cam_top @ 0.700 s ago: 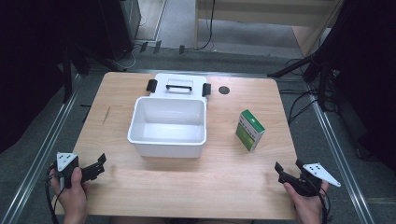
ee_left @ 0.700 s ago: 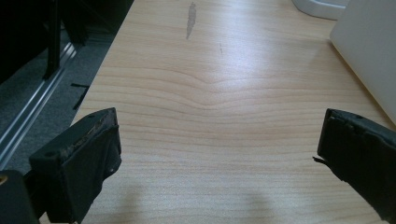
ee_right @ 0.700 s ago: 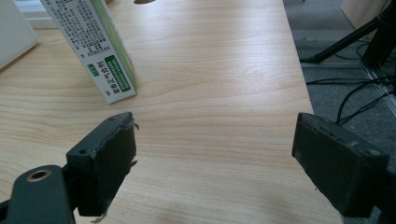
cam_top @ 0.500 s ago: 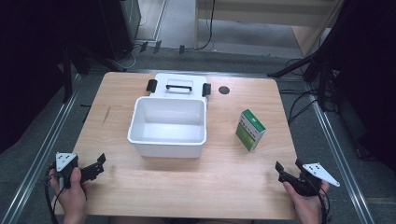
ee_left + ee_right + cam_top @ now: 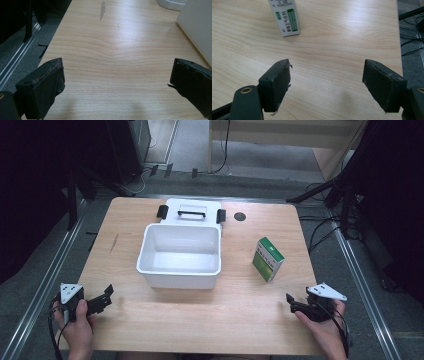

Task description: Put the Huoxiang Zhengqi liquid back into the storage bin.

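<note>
Carton point(image 5: 284, 17) of green and white stands ahead of the right gripper's point(image 5: 325, 82) wide-open jaws, untouched like before; left gripper point(image 5: 116, 82) open too.

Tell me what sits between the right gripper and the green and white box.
Nothing visible. Bare table lies between the open right gripper and the box; the white bin stands off to the box's left.
</note>
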